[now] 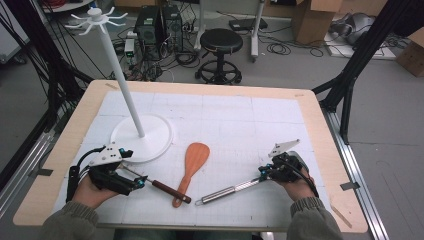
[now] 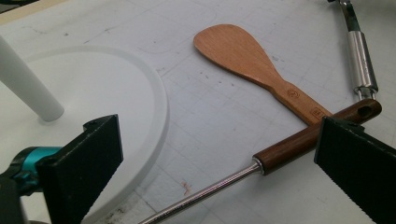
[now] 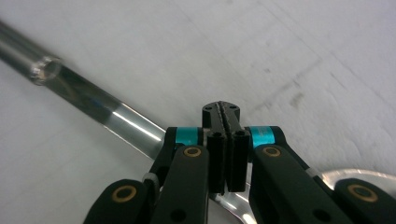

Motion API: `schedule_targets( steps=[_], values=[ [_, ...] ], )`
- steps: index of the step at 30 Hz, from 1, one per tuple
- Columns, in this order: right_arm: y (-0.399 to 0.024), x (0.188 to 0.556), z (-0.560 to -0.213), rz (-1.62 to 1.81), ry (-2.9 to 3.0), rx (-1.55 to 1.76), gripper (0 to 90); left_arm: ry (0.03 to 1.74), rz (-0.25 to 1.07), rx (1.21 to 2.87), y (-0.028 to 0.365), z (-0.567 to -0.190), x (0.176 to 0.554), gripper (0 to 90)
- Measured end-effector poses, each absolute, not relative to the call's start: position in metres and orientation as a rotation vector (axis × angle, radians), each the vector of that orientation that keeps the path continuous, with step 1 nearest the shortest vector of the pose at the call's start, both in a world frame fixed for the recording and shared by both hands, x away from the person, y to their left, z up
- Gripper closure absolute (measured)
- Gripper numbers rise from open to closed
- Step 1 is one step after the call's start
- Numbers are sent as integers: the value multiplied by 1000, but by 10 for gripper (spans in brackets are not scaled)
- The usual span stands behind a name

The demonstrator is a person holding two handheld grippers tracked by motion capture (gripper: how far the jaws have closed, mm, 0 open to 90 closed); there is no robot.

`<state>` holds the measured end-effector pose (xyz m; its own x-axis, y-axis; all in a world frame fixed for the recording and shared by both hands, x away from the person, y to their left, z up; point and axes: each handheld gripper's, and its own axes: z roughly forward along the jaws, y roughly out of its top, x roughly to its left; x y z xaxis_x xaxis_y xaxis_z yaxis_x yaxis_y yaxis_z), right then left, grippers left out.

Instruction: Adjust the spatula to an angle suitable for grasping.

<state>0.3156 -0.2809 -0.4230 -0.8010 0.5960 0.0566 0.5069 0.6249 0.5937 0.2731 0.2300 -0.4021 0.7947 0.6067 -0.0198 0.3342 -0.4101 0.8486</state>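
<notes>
While left fingers (image 2: 219,154) gape around wood-handled utensil (image 2: 299,142), right fingers (image 3: 226,140) pinched shut over steel utensil (image 3: 93,105).

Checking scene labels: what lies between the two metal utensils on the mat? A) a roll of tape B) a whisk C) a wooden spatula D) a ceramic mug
C: the wooden spatula lies flat on the white mat, between the brown-handled utensil and the steel-handled utensil, its handle end crossing under the brown handle.
</notes>
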Motion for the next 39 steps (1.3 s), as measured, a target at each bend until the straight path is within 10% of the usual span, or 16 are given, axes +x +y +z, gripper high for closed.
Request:
schedule_targets(
  steps=[39],
  values=[
    [-163, 264, -435, 1120, 2957, 344, 893, 699, 362, 2031, 230, -402, 273, 17]
  ],
)
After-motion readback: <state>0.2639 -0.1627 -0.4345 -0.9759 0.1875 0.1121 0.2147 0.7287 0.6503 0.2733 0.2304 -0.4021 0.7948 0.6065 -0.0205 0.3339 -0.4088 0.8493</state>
